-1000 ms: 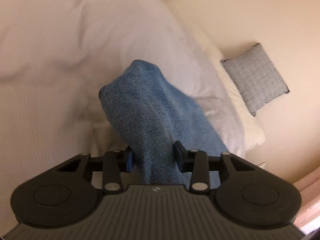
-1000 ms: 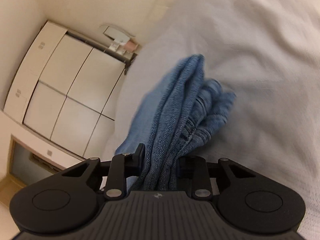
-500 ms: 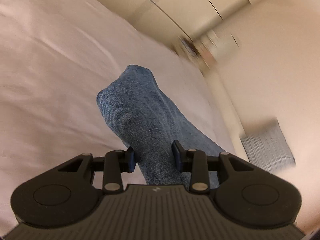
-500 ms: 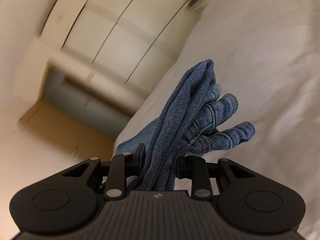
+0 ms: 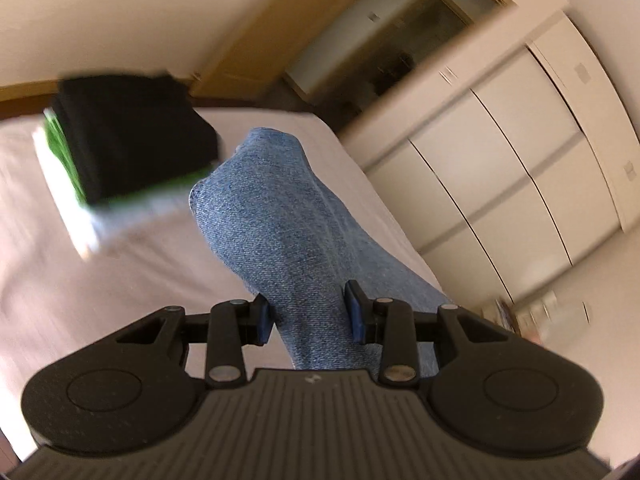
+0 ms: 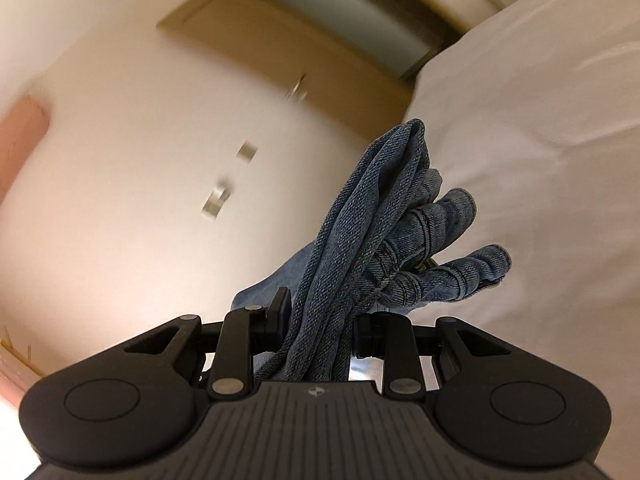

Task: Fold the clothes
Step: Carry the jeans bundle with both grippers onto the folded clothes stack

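We count two grippers and one pair of blue jeans (image 5: 288, 232) — nothing else in denim. The left gripper (image 5: 308, 316) is clamped on a flat, smooth fold of the jeans, both blue pads pressing the cloth, which juts forward above the white bed (image 5: 72, 280). The right gripper (image 6: 320, 320) is closed on a bunched, rope-like gather of the same jeans (image 6: 376, 236); we see two seamed ends splaying out to the right, over the white bed cover (image 6: 540, 128).

On the bed, in the left view, one stack of folded clothes (image 5: 120, 148) — we make out a black layer on top, a green one under it and something white beneath; blur hides any finer count. It sits just left of the held denim. Behind the bed, white wardrobe doors (image 5: 512, 168) and one wooden door frame (image 5: 256, 48).
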{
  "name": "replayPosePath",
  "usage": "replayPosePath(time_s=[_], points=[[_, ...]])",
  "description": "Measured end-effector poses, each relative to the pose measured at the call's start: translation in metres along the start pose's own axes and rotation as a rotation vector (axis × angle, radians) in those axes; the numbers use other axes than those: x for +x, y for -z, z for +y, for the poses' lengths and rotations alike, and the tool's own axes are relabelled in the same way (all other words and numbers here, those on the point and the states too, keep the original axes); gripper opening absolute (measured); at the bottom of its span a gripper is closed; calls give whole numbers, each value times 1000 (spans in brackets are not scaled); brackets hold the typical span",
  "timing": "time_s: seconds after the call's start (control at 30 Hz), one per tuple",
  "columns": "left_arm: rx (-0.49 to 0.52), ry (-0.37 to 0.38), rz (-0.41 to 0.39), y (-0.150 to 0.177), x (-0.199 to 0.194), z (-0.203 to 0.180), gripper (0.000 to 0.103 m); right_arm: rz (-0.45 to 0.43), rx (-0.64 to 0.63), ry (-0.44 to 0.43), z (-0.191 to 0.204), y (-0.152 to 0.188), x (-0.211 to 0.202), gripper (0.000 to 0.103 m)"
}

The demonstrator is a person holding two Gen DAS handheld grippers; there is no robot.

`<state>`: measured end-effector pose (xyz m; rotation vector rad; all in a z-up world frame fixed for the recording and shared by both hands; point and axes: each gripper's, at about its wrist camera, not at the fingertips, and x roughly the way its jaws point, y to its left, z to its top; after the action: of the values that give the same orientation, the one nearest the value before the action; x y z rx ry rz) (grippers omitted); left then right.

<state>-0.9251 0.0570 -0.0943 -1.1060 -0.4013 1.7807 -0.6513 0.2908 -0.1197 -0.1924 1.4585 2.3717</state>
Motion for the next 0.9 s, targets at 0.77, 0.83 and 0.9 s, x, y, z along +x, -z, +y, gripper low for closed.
replayPosePath(time_s=[0.77,0.83,0.9], points=[[-17,-131,-7,-216,136,225,34,189,-48,95,15,6,371,30],[-21,-175,23,-221,144,232,36,179,-60,101,20,-5,365,34],[-10,-233,51,-224,149,236,44,260,-19,166,15,6,385,45]])
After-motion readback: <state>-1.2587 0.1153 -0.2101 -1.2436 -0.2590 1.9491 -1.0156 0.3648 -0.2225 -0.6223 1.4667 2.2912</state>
